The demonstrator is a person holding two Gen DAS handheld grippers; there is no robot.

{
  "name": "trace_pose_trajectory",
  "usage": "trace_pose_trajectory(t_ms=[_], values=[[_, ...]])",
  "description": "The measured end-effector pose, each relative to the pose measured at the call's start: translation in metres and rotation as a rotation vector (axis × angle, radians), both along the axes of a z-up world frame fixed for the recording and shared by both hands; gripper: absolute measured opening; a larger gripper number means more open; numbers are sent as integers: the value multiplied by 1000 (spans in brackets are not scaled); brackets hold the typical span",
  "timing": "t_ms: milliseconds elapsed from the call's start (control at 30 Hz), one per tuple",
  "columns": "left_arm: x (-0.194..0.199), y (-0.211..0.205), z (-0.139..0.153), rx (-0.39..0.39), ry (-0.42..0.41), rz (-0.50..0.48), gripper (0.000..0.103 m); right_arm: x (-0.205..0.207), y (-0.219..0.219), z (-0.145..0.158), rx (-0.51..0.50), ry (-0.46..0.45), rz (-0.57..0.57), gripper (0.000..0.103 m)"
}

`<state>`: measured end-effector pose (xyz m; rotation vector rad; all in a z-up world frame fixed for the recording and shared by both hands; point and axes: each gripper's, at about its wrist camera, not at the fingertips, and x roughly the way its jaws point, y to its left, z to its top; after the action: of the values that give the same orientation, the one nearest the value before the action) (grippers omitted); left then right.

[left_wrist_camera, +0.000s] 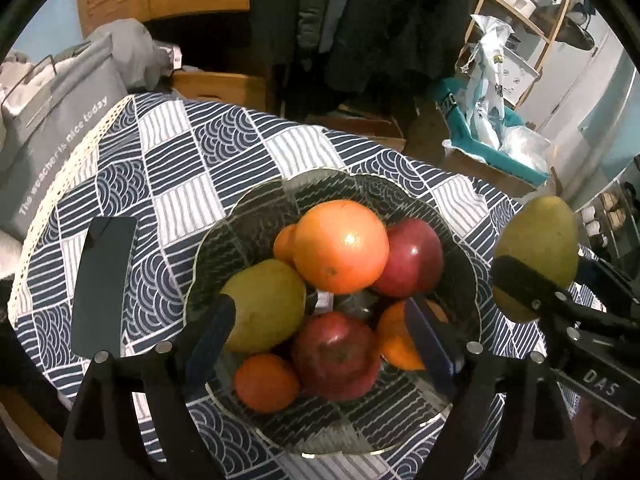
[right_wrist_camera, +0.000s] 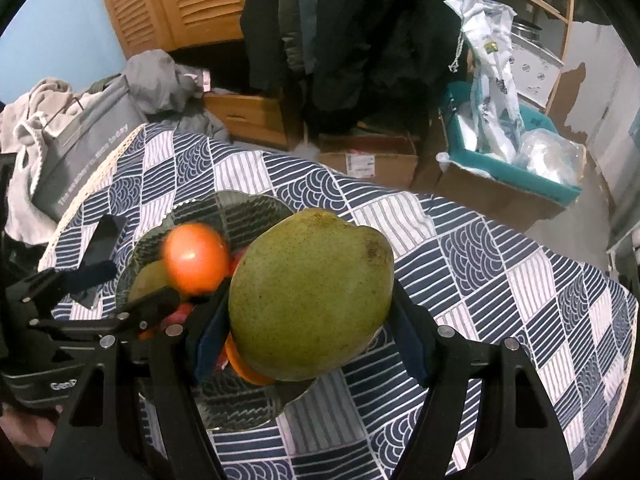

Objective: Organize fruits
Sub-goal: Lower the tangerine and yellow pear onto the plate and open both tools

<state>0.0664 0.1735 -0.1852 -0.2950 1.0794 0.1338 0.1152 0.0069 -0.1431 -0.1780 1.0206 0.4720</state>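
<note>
a round table [right_wrist_camera: 500, 264] draped in a navy and white patterned cloth fills most of both views, with a cluttered room behind it. on the cloth sits a clear glass bowl [left_wrist_camera: 460, 240] with a wavy rim, already piled with fruit: a big orange [left_wrist_camera: 340, 246], two red apples [left_wrist_camera: 412, 258], a green pear [left_wrist_camera: 266, 306] and a few smaller oranges [left_wrist_camera: 266, 382].

the right gripper [right_wrist_camera: 308, 332] is clamped on a second green pear, the held pear [right_wrist_camera: 310, 294], lifted in the air just over the bowl's right rim. the left gripper [left_wrist_camera: 320, 344] hangs low over the near side of the bowl with its fingers spread wide and nothing between them. a dark phone [left_wrist_camera: 106, 286] lies flat on the cloth left of the bowl.

the job looks nearly finished: no loose fruit shows on the cloth, so the held pear seems to be the last piece to go in.

room is tight inside the bowl. the pile is heaped, and the freest spot appears to be the front right, near the small oranges. a pear set on top could roll off. the cloth to the right of the bowl is bare, so there is space to swing in from that side. the table edge curves away on the far left, well apart from the bowl.
</note>
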Motion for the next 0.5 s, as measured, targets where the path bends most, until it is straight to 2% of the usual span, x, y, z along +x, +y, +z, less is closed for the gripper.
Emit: trace_pose_trajectory(t_ms=[500], values=[[-31, 28, 14, 37, 17, 89, 87, -10, 34, -28, -4, 81, 83, 73]])
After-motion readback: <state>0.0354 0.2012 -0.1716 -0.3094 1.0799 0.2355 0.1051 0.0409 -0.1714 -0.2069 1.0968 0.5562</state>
